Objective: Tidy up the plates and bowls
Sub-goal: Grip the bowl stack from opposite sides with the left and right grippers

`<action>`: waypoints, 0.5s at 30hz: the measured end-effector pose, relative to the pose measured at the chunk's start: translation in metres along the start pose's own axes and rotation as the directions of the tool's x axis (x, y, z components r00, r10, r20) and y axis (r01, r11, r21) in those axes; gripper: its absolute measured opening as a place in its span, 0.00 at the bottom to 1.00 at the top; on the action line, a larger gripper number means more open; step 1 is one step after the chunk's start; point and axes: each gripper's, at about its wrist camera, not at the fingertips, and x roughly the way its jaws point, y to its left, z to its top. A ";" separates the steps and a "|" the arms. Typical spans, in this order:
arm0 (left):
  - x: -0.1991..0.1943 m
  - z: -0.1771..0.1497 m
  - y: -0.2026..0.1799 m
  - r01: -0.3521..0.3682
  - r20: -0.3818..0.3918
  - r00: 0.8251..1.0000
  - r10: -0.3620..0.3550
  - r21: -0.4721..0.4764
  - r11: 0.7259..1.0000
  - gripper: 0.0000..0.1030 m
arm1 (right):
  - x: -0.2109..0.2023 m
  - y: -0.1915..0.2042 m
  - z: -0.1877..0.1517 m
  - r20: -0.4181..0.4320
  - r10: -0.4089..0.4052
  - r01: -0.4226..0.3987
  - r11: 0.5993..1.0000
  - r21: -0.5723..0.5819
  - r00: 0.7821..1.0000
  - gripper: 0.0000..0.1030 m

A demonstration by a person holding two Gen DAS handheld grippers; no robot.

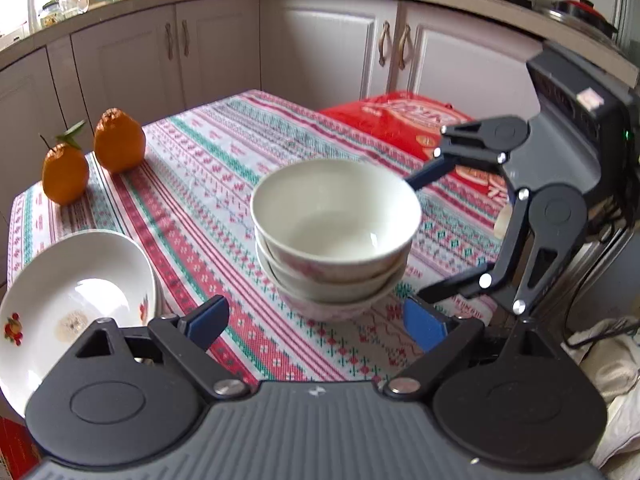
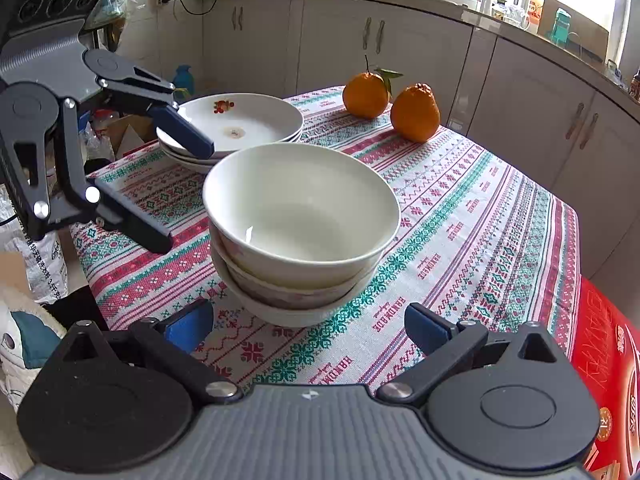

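1. Left wrist view, far left: stack of plates point(image 1: 76, 300) at lower left of frame, white w/ red fruit print, on the patterned tablecloth point(image 1: 200, 184). Two oranges point(image 1: 92, 156) sit upper left, one w/ a leaf.
2. Centre: stack of bowls point(image 1: 334, 236), three nested, white, upright on the cloth.
3. Bottom centre: left gripper point(image 1: 318, 326), blue pads spread wide, nothing between them; bowls sit just beyond the tips.
4. Right side: right gripper point(image 1: 424, 236) seen from outside, jaws wide apart, holding nothing. Its upper blue tip sits at the top bowl's rim; contact unclear.
5. Only this view shows the cooktop w/ pots, upper right, & the red bag point(image 1: 404, 120) behind the bowls; its print is blurred.
6. Right wrist view, left side: the left gripper point(image 2: 186, 190) from outside, empty, one finger in front of the plates point(image 2: 236, 124).
7. Centre: bowls point(image 2: 300, 232); right gripper point(image 2: 310, 326) at bottom, open & empty.
8. Upper right: oranges point(image 2: 392, 100), window behind.
9. Only here: plates seen as a stack of several.
10. Writing: cloth point(image 2: 480, 220) reads "HANDMADE", upside down. Red box point(image 2: 608, 380) lower right has large characters, not legible to me.
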 end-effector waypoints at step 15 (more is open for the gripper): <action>0.044 -0.005 -0.004 0.015 -0.053 0.999 -0.008 0.137 0.990 0.91 | 0.024 -0.006 0.005 -0.041 0.054 -0.057 0.994 -0.095 0.998 1.00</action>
